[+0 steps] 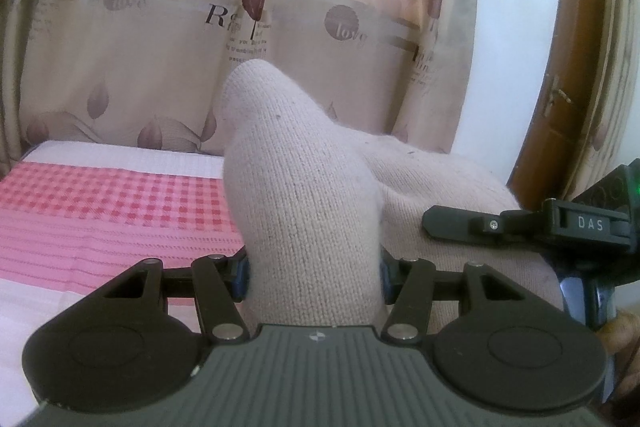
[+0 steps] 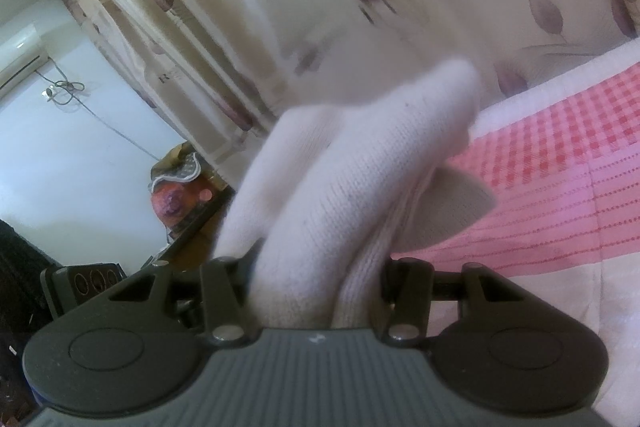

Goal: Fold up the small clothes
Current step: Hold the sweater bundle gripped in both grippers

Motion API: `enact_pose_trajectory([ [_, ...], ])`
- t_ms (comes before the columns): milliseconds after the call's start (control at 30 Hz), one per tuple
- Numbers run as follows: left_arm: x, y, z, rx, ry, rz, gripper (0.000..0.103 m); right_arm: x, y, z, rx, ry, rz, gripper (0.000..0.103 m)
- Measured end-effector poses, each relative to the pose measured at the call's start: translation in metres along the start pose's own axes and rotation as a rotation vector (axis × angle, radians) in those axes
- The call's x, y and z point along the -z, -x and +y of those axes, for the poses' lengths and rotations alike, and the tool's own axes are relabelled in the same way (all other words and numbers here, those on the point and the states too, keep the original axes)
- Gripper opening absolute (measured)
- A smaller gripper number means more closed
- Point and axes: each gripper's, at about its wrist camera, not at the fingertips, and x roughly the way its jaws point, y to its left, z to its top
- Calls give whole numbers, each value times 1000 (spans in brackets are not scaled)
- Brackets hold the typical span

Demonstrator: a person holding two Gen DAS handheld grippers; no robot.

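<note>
Cream knit sock (image 1: pixel 304 187); pink-red checked bedcover (image 1: pixel 120 203); leaf-print beige curtain (image 1: pixel 160 67)

A pink checked bedcover (image 1: pixel 100 211) lies over the bed, white toward its far edge. Behind it hangs a cream curtain (image 1: pixel 160 47) printed with leaves and lettering. A wooden door (image 1: pixel 568 67) stands right. An air conditioner (image 2: pixel 18 53) sits high on the white wall (image 2: pixel 80 167).

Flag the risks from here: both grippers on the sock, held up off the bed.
1. The left gripper and right gripper each pinch a bunched wad of the sock; layers may slip unevenly.
2. The sock is held above the pink checked bedspread, so letting go would undo the fold.
3. The right view is blurred; placement may be imprecise.
</note>
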Motion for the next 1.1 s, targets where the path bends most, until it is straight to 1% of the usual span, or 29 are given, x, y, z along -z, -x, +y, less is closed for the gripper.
enact_pose_trajectory([
  [567,12,-47,11,-18,16,74,55,6,-12,-41,32,-72,19,52],
  [867,23,-72,21,-29,24,124,55,12,-18,-64,54,-112,30,51],
  [1100,34,-89,32,-46,44,167,57,15,-25,-81,83,-115,54,51],
])
